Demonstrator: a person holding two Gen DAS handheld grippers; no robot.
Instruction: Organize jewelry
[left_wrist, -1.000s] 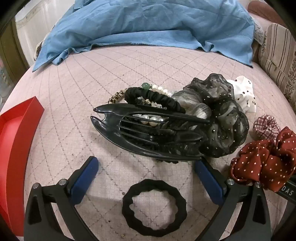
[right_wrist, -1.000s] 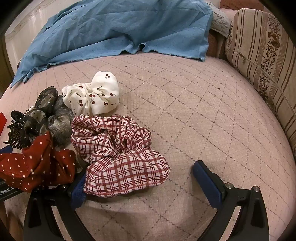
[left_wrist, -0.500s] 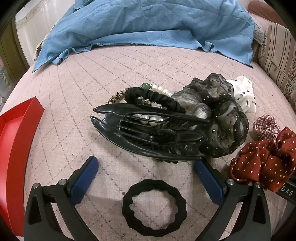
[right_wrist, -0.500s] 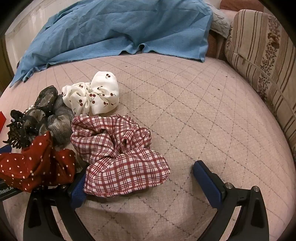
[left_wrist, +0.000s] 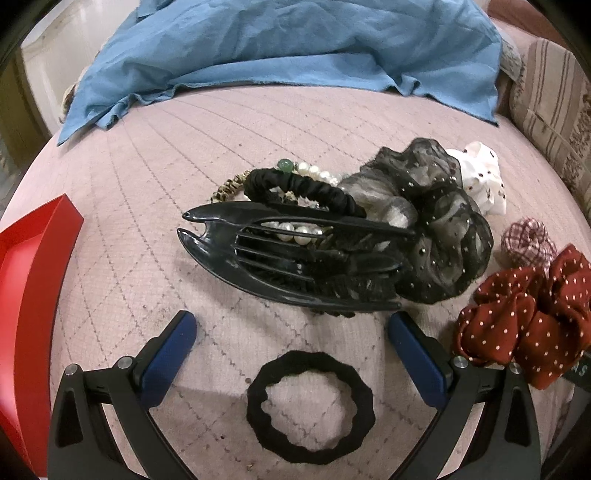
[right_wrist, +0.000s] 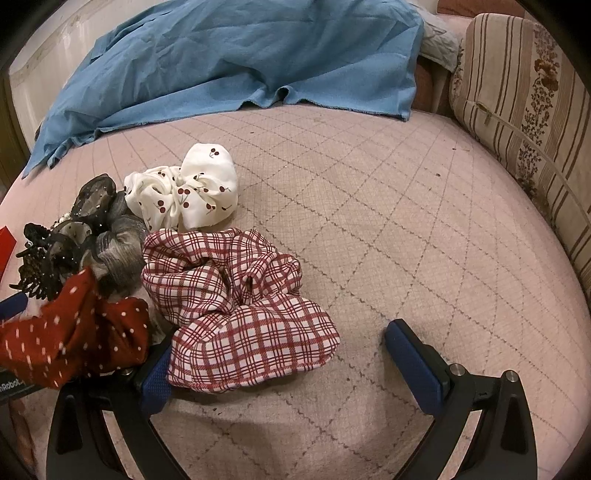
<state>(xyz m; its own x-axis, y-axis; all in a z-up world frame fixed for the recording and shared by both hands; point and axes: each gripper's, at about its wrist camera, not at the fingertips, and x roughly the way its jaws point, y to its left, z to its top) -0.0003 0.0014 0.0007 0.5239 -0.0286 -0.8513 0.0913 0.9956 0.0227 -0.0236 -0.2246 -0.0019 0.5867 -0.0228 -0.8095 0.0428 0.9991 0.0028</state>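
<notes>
While left gripper (left_wrist: 291, 325) gapes over black hair tie (left_wrist: 310, 406), big black hair clip (left_wrist: 288, 258) just ahead; right gripper (right_wrist: 280, 350) released, plaid scrunchie (right_wrist: 236, 306) touching its left finger.

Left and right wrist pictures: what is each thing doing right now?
left gripper: open, holding nothing
right gripper: open, holding nothing
black hair tie: flat, loose
black hair claw: lying on the pile
plaid scrunchie: crumpled, overlapping a finger
red tray: contents mostly out of view

Left tool (left_wrist: 291, 328) spread wide over black hair tie (left_wrist: 309, 407); black claw clip (left_wrist: 291, 254) just beyond.
</notes>
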